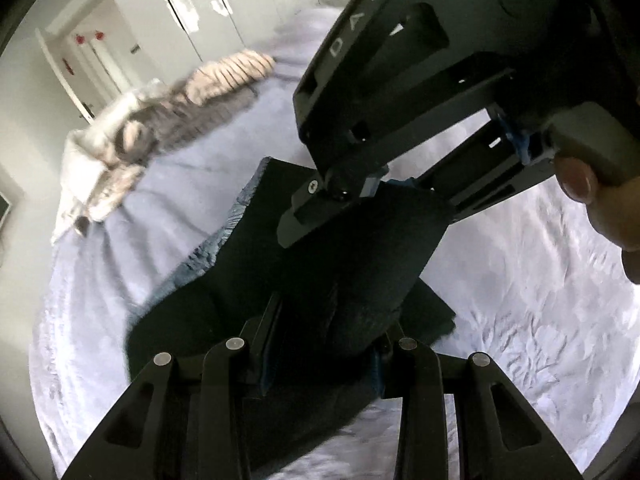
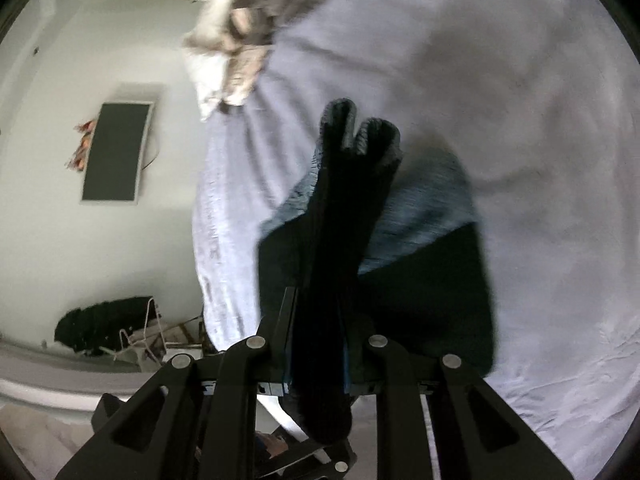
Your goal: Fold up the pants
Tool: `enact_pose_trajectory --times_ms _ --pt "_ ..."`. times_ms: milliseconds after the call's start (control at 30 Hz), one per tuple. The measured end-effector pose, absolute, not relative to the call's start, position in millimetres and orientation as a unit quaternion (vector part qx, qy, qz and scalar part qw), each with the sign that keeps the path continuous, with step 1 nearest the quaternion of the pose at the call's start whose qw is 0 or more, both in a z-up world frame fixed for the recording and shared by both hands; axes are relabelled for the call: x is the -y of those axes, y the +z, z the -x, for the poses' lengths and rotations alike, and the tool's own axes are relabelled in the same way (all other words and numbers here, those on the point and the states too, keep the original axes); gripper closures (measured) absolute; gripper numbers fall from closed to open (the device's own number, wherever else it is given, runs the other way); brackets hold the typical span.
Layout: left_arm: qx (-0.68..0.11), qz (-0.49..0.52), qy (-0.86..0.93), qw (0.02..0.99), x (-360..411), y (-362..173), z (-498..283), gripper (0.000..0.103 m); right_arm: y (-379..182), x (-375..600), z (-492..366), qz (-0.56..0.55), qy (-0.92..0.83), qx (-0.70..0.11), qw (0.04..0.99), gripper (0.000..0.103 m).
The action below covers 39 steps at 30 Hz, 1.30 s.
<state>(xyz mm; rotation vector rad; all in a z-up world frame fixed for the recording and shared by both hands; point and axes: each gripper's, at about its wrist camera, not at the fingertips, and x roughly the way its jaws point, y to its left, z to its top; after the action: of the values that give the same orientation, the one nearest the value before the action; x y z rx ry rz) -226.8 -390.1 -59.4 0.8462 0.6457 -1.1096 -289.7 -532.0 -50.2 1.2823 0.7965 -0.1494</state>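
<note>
Dark pants with a blue-grey ribbed part lie partly folded on a pale lavender bed sheet. My left gripper is at the bottom of the left wrist view, shut on a fold of the dark cloth. My right gripper comes in from the upper right, held by a hand, and pinches another part of the pants. In the right wrist view my right gripper is shut on a bunched ridge of the pants that rises between its fingers. Both views are motion-blurred.
A heap of beige and grey clothes sits at the far side of the bed. White wardrobe doors stand beyond. The bed edge drops to the floor on the left, with a dark mat and a dark bundle.
</note>
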Motion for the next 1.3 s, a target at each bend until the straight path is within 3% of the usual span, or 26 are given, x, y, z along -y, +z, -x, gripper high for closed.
enact_pose_trajectory --times_ms 200,267,333,533,733,833,967,1133,1200,1300 --pt "-0.314 -0.419 -0.503 0.688 386.5 -91.2 237.7 0.065 -100.4 528.8 303.1 -0.586 -0.100 -0.398 0.699 0.082" --pt "-0.332 -0.416 -0.513 0.673 378.6 -88.0 233.4 0.051 -103.6 526.0 306.2 -0.585 -0.103 -0.402 0.697 0.081" --pt "-0.357 -0.398 -0.524 0.663 364.4 -73.2 223.5 0.046 -96.4 524.7 307.2 -0.574 -0.115 -0.407 0.701 0.073" --pt "-0.380 -0.370 -0.488 0.693 330.6 -44.0 180.5 0.046 -74.4 522.1 323.4 -0.501 -0.187 -0.461 0.708 0.069" --pt "-0.453 -0.323 -0.379 0.740 316.9 -56.1 106.6 0.046 -45.6 513.5 317.9 -0.489 -0.188 -0.420 0.741 0.069" --pt "-0.490 -0.315 -0.355 0.731 310.9 -82.6 92.6 0.039 -58.4 501.7 296.8 -0.476 -0.171 -0.449 0.736 0.070" --pt "-0.477 -0.336 -0.364 0.726 310.1 -91.0 107.8 0.036 -90.1 487.9 290.3 -0.444 -0.184 -0.513 0.711 0.070" --pt "-0.491 -0.293 -0.374 0.730 313.3 -64.3 87.2 0.036 -54.8 512.1 293.7 -0.458 -0.186 -0.453 0.742 0.068" --pt "-0.495 -0.269 -0.355 0.746 318.0 -57.4 63.5 0.036 -43.0 530.2 283.0 -0.443 -0.205 -0.439 0.754 0.056" --pt "-0.510 -0.238 -0.316 0.764 325.9 -59.6 28.7 0.036 -39.9 555.1 259.3 -0.426 -0.231 -0.435 0.759 0.055"
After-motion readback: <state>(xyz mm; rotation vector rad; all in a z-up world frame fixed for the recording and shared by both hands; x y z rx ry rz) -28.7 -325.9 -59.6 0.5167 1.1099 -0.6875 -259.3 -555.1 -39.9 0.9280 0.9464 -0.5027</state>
